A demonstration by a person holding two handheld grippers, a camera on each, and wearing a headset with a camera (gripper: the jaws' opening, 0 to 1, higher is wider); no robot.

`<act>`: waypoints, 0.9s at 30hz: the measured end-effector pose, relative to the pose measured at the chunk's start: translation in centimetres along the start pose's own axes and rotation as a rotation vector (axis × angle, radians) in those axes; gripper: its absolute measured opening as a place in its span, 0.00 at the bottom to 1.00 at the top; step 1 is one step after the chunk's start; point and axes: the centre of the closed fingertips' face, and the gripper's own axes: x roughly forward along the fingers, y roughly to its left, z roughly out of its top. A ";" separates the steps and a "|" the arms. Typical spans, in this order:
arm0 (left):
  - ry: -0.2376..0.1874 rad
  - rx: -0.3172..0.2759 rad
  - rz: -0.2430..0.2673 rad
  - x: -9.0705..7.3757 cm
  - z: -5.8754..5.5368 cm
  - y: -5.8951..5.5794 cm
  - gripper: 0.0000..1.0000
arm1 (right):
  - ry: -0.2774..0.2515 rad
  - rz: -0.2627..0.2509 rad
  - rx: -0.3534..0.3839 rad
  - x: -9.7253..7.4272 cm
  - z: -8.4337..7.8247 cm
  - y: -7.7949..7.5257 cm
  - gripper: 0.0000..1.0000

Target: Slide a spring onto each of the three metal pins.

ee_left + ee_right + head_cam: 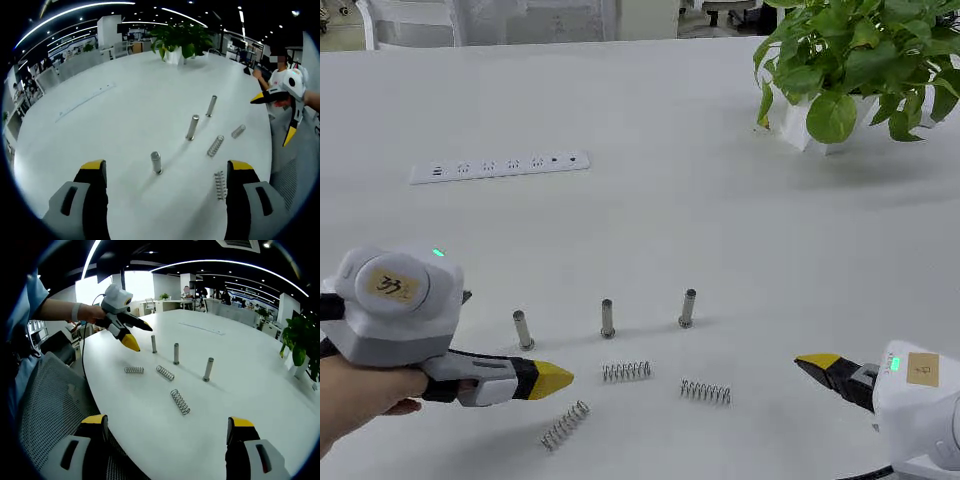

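**A:** Nearest the head camera, what is there?

**B:** The left gripper [552, 380] is at the near left, held in a hand [360, 395]. Its own view shows its yellow-tipped jaws spread wide. The right gripper [820, 363] is at the near right with its jaws spread too, and the frame corner cuts off its body.

**A:** And the pins?

**B:** They stand upright in a row on the white table [720, 220], slightly farther off than the gripper tips: left pin [523, 329], middle pin [607, 318], right pin [687, 308]. The springs lie flat on the near side of them, none on a pin. They are the left spring [565, 424], middle spring [626, 371] and right spring [705, 392]. The left gripper's tip is near the first two but touches neither.

**A:** What else is around?

**B:** A power strip [500, 166] lies far left. A leafy plant [860, 60] in a white pot [798, 120] sits far right. Both are well apart from the pins.

**A:** Anything unclear?

**B:** The frame edge cuts off the plant's leaves, and the strip's sockets are too small to make out.
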 end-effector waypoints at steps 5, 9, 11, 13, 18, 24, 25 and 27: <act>-0.040 0.009 -0.002 -1.1 -0.1 -0.2 0.99 | 0.006 -0.002 -0.004 0.0 0.0 -0.2 0.99; -0.084 0.026 -0.003 -1.9 0.1 -0.8 0.98 | 0.014 -0.003 -0.013 0.1 0.0 -0.6 0.99; -0.092 0.022 -0.005 -2.4 -0.1 -1.1 0.98 | 0.016 -0.003 -0.020 0.1 0.1 -0.7 0.99; -0.094 0.025 -0.006 -2.7 -0.3 -1.5 0.97 | 0.021 -0.004 -0.029 0.2 0.2 -0.8 0.99; -0.098 0.028 -0.011 -3.3 -1.2 -2.2 0.96 | 0.026 0.005 -0.048 0.3 0.5 -1.0 0.99; -0.090 0.030 -0.021 -3.9 -3.1 -3.6 0.95 | 0.036 0.009 -0.066 0.3 0.6 -1.1 0.99; -0.087 0.030 -0.023 -3.9 -3.3 -3.8 0.95 | 0.038 0.010 -0.068 0.3 0.5 -1.2 0.99; -0.082 0.023 -0.025 -4.2 -3.8 -4.2 0.94 | 0.041 0.011 -0.074 0.3 0.6 -1.2 0.99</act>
